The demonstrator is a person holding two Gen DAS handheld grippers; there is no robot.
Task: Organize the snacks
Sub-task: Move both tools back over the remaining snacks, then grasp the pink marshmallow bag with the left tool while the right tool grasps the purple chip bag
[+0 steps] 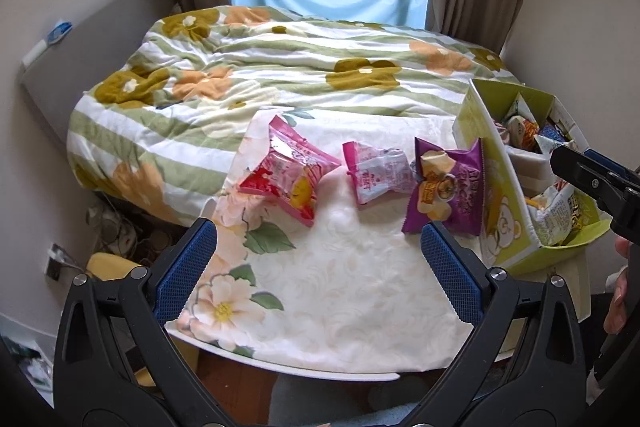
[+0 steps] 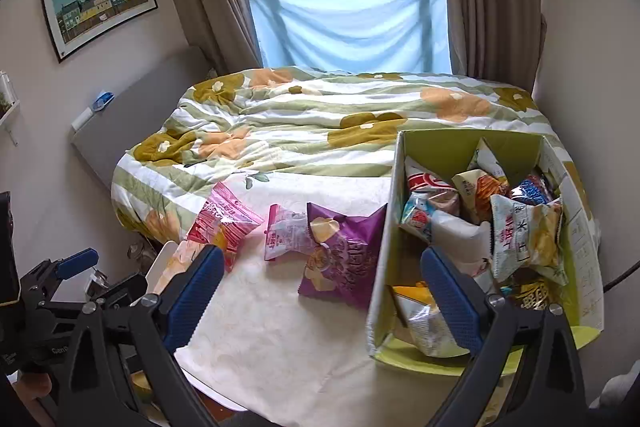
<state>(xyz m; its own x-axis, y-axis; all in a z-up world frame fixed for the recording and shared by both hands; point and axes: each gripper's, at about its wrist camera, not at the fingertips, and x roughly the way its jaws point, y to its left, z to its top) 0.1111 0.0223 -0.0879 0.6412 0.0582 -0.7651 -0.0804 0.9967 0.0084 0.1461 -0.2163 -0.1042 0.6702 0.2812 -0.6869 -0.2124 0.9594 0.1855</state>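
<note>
Both tools, the left tool [image 1: 318, 247] and right tool [image 2: 322, 275], are held released. Three packets [image 1: 378, 175] lie mid-counter beside the box [image 2: 384, 247]; the overfilled box could be tipped or spilled.

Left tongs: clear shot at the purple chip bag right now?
Probably yes. The left tongs are open and empty, the purple chip bag lies flat on the cloth just ahead, uncovered, though it touches the green box.

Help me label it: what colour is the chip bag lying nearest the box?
Purple chip bag, with yellow chips pictured; clearest in the right wrist view.
</note>
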